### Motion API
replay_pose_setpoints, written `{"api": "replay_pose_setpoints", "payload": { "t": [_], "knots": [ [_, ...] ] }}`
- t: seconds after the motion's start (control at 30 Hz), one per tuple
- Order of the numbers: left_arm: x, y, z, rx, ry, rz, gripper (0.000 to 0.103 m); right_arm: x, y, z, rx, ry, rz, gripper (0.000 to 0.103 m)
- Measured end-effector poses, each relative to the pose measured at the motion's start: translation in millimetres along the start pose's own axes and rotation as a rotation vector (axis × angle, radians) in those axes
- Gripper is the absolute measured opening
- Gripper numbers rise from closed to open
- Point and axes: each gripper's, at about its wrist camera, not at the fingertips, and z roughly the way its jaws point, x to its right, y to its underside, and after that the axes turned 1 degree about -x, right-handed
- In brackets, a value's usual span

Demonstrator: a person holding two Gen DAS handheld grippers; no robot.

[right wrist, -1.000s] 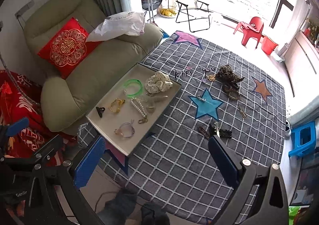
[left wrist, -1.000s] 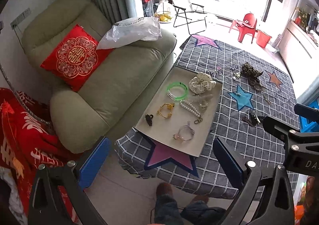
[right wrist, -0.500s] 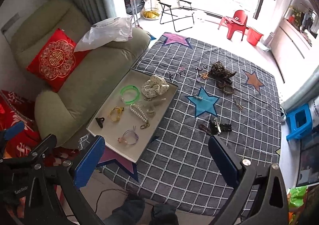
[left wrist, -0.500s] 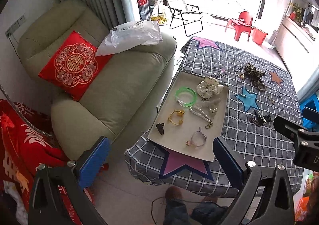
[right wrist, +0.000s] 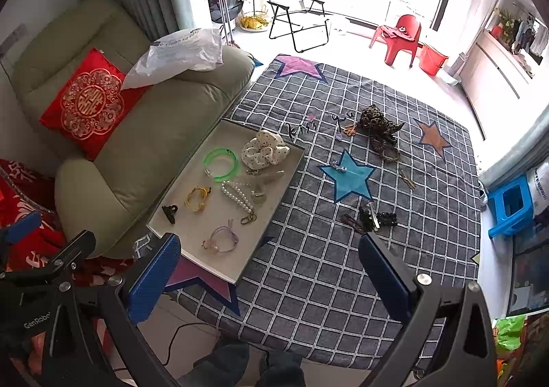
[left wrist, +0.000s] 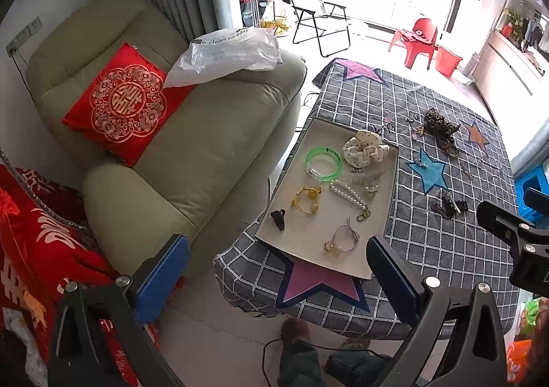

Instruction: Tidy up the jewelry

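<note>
A shallow beige tray (left wrist: 381,229) (right wrist: 274,201) lies on a grey checked table. In it are a green bangle (left wrist: 324,159) (right wrist: 221,164), a dotted scrunchie (left wrist: 365,148) (right wrist: 264,150), a pearl strand (left wrist: 348,194) (right wrist: 236,196), a yellow cord bracelet (left wrist: 305,200), a black claw clip (left wrist: 278,218) and a lilac hair tie (left wrist: 341,239). Loose on the cloth are a leopard scrunchie (right wrist: 379,122) and dark clips (right wrist: 372,217). My left gripper (left wrist: 274,279) and right gripper (right wrist: 267,275) hover high above the table's near edge, both open and empty.
A green armchair (left wrist: 192,146) with a red cushion (left wrist: 121,103) and a plastic bag (left wrist: 230,50) stands left of the table. A blue stool (right wrist: 511,205) is at the right. A person's feet (left wrist: 308,352) are below. Red fabric (left wrist: 37,242) lies at the left.
Both grippers have risen and pulled back from the table, so the tray and cloth look smaller and further off. Nothing on the table has moved.
</note>
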Motion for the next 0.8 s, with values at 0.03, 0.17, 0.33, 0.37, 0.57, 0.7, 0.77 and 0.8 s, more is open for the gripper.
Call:
{"api": "replay_pose_setpoints", "payload": {
  "t": [0.03,0.17,0.33,0.37,0.57,0.7,0.77,0.8],
  "knots": [
    [-0.1,-0.4,0.8,-0.001,0.000,0.000,0.103,-0.6,-0.5,-0.1,-0.001,0.001,-0.001,0.103],
    [-1.4,-0.6,2.6,-0.005,-0.001,0.002,0.103,-2.8,0.1,1.9,-0.001,0.002,-0.002,0.103],
    [-3.4,0.4,3.8,-0.010,-0.004,-0.001,0.103,-4.6,1.0,3.3,-0.005,0.002,-0.005,0.103],
    [-3.8,0.4,4.0,-0.011,-0.004,-0.002,0.103,-5.0,1.3,3.8,-0.006,0.002,-0.005,0.103],
    [-4.7,0.5,4.3,-0.013,-0.005,-0.003,0.103,-5.7,2.7,5.1,-0.008,0.001,-0.008,0.103],
    [-4.7,0.7,4.6,-0.013,-0.006,-0.002,0.103,-5.9,2.3,5.1,-0.009,0.001,-0.009,0.103],
    [-4.6,0.4,4.3,-0.012,-0.004,-0.003,0.103,-5.8,2.0,5.1,-0.008,0.001,-0.009,0.103],
    [-4.7,0.6,4.4,-0.012,-0.005,-0.003,0.103,-5.5,3.2,4.9,-0.008,0.000,-0.009,0.103]
  ]
}}
